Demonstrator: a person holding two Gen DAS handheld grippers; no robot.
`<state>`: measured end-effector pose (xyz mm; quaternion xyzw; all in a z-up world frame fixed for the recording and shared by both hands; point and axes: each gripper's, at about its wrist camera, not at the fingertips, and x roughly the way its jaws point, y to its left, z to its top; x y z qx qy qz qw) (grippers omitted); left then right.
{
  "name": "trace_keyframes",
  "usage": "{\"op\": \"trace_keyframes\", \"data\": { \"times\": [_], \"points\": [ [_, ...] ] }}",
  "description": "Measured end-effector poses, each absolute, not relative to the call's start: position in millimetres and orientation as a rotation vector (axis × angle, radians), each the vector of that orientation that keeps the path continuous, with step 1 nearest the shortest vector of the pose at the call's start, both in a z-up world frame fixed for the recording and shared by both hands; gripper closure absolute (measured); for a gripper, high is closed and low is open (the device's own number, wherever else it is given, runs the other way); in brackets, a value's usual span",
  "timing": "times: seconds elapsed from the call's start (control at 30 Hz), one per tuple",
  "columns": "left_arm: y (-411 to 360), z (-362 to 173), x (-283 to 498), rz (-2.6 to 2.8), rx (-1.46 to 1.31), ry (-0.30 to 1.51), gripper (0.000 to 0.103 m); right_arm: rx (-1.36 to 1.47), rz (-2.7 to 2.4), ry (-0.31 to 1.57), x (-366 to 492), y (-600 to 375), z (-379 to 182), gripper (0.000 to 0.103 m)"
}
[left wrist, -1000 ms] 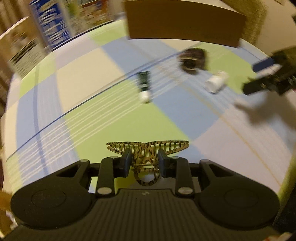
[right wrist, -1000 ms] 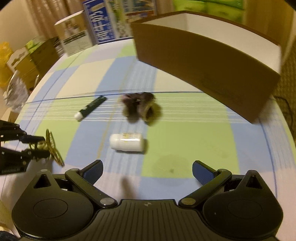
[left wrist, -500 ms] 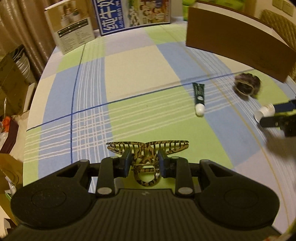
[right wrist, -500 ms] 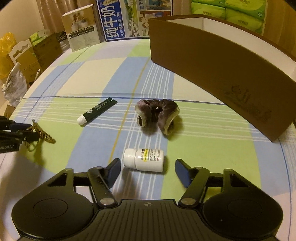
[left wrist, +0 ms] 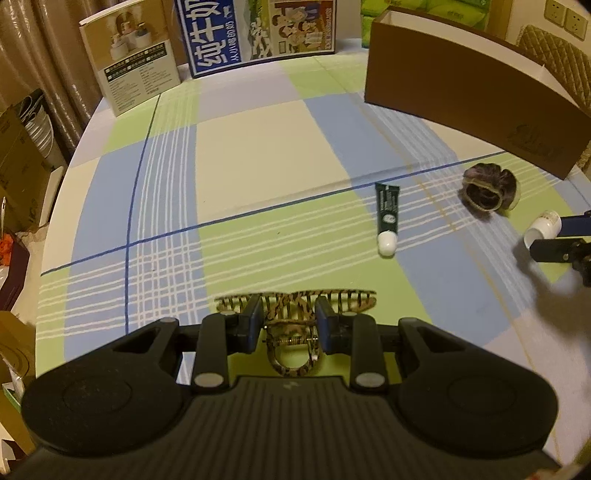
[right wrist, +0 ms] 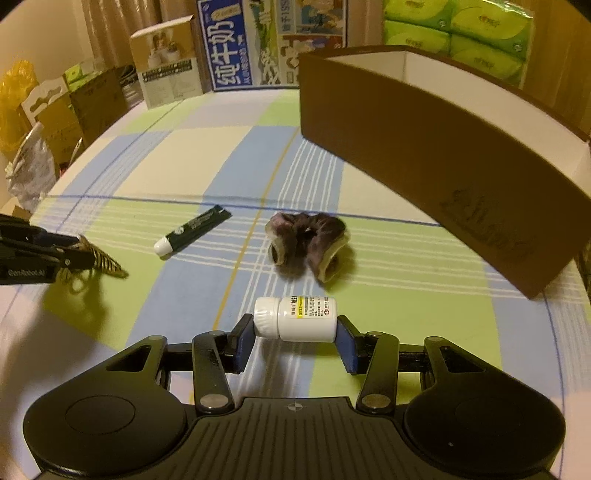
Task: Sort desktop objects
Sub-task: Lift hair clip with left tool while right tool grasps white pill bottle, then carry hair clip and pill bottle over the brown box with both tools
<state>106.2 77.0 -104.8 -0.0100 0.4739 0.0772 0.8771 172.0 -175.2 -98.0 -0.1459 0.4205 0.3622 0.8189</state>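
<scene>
My left gripper (left wrist: 290, 317) is shut on a leopard-print hair claw clip (left wrist: 291, 301) and holds it just above the checked tablecloth; the right wrist view shows that clip (right wrist: 107, 264) at the far left. My right gripper (right wrist: 295, 336) is low over the cloth with its jaws closing, and both pads touch the ends of a white pill bottle (right wrist: 299, 319) lying on its side. A dark green tube with a white cap (right wrist: 195, 229) and a purple scrunchie (right wrist: 310, 243) lie on the cloth beyond the bottle. The left wrist view shows the bottle (left wrist: 543, 225) at the right edge.
An open brown box with a white inside (right wrist: 424, 155) stands at the back right. A blue milk carton case (right wrist: 229, 48), a white product box (right wrist: 170, 77) and green tissue packs (right wrist: 458, 26) line the far edge. Cardboard boxes (left wrist: 18, 166) stand off the table's left edge.
The right jaws came in from wide open until both pads met the bottle. My left gripper rolled level and shifted sideways with the clip still in it.
</scene>
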Motion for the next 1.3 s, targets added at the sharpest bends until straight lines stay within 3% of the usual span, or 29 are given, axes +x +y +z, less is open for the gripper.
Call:
{"op": "trace_keyframes", "data": {
  "times": [1.3],
  "points": [
    [18.8,-22.5,139.9,-0.032,0.044,0.841,0.078,-0.166,0.724,0.898,196.8,-245.8,-45.2,0.059]
  ]
}}
